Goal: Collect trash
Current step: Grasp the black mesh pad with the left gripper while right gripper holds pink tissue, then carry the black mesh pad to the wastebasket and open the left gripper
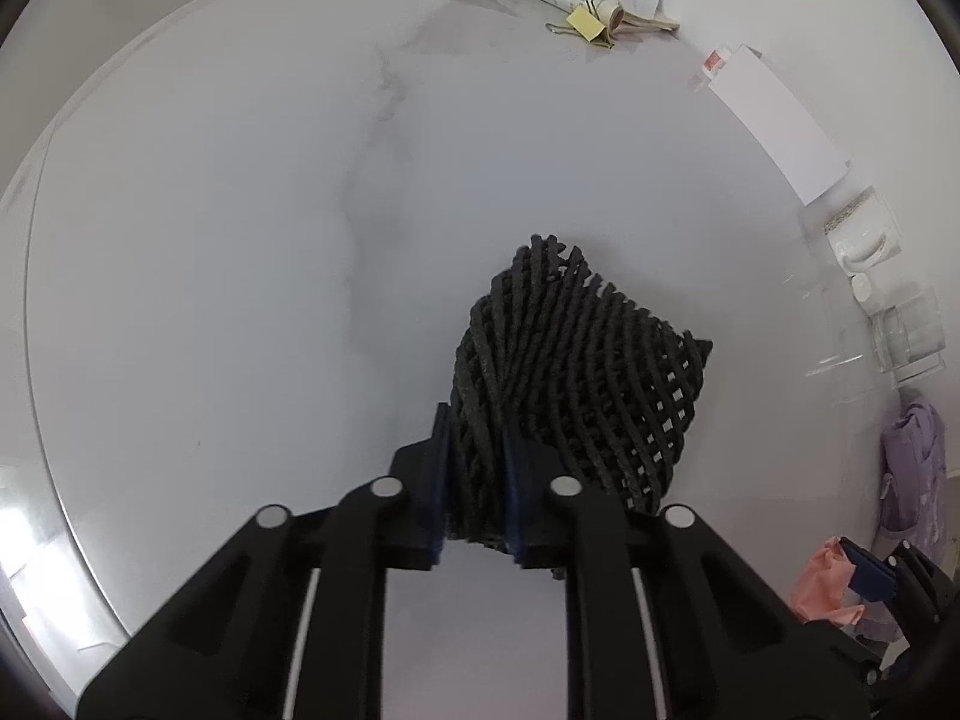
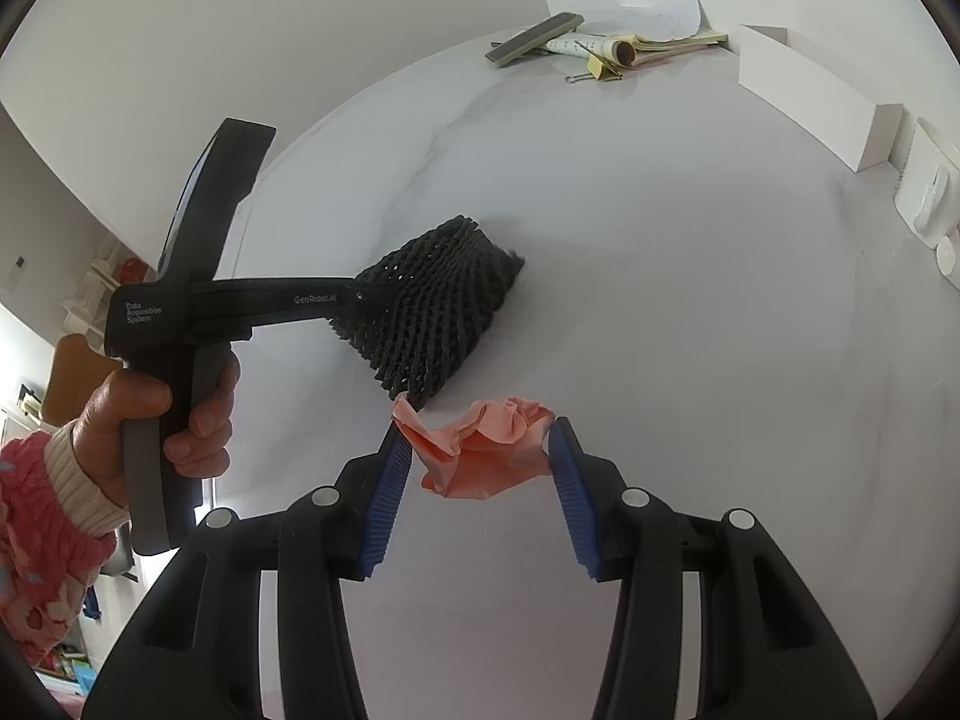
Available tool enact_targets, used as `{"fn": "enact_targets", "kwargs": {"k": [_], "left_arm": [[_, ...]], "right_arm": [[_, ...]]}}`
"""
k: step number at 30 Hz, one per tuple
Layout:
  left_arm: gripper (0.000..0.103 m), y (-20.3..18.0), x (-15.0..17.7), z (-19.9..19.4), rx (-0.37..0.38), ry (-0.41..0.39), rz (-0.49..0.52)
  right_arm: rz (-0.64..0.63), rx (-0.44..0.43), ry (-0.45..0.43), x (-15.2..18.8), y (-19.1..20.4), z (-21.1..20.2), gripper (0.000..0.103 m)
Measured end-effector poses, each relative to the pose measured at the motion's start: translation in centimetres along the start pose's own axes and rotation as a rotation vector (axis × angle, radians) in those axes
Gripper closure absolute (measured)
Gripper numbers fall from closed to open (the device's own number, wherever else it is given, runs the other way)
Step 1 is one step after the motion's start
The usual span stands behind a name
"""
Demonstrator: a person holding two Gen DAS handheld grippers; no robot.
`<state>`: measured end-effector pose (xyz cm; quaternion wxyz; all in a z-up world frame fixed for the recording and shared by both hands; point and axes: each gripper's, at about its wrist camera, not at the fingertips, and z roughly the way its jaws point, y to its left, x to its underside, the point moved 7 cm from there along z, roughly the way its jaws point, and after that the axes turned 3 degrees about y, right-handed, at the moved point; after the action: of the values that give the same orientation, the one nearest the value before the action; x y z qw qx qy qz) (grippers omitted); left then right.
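I am in the pick-up step, 2 pieces of trash in play. My left gripper (image 1: 477, 480) has its fingers (image 1: 440, 480) clamped on the black foam netting (image 1: 576, 372), which bunches between the pads; in the right wrist view it seems to hang just above the white worktop (image 1: 210, 270), though I cannot tell for sure whether its lower edge touches.

My right gripper (image 2: 480, 480) is spread wide, its blue-padded fingers (image 2: 387, 498) standing either side of the crumpled pink wrapper (image 2: 480, 450). The wrapper lies on the worktop just beside the netting, its left tip touching or nearly touching one pad.

Next, I judge, the right fingers must close squarely on the wrapper's bulk; it is light and crumpled, so it may slip or spring out.

I see no bin or bag anywhere. The white box (image 2: 804, 96) at the far edge looks shut; its contents are hidden.
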<state>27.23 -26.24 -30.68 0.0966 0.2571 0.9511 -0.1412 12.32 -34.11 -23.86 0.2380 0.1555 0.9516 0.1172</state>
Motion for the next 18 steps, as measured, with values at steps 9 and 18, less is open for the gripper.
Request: {"fn": "enact_targets", "kwargs": {"k": [9,18], "left_arm": [[0.089,2.5,4.2,-8.7,-0.009,-0.106,-0.078],[0.089,11.7,15.6,-20.2,-0.115,-0.2,-0.195]], "right_arm": [[-0.078,-0.022,-0.018,-0.1,4.8,-1.4,0.055],[-0.234,-0.132,-0.018,2.2,18.4,-2.3,0.055]]}}
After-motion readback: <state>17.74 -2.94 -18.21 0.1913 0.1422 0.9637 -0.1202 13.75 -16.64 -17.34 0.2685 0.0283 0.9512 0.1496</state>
